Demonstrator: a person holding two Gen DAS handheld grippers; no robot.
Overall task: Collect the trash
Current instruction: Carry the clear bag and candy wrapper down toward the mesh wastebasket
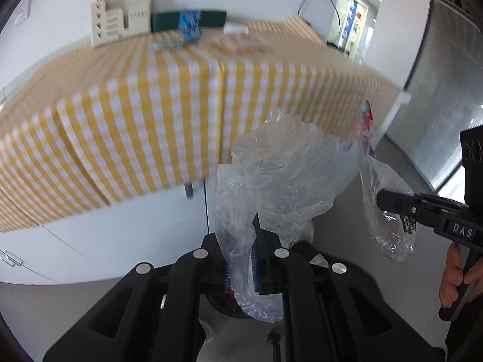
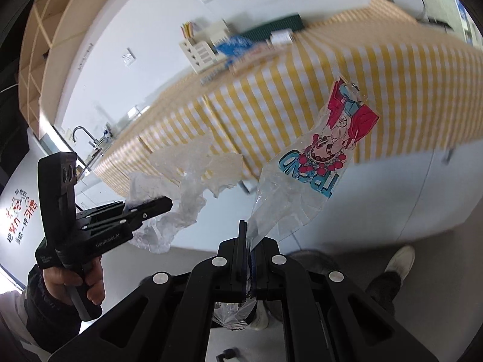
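Note:
My left gripper (image 1: 241, 259) is shut on a crumpled clear plastic bag (image 1: 271, 175), which stands up from between its blue pads. It also shows in the right wrist view (image 2: 157, 203) with the bag (image 2: 181, 187) hanging from it. My right gripper (image 2: 249, 259) is shut on a clear printed wrapper (image 2: 314, 163) with a red and blue cartoon figure. The right gripper (image 1: 389, 199) shows at the right of the left wrist view, holding the wrapper (image 1: 383, 181). Both are held in the air in front of the table.
A table with a yellow checked cloth (image 1: 169, 96) stands ahead. On it are a cream desk organiser (image 1: 117, 19), a dark green box (image 1: 187, 19), a blue packet (image 1: 188, 27) and some blurred wrappers (image 1: 238, 39). White cabinets (image 1: 120, 220) are below. A sink tap (image 2: 81, 132) is at far left.

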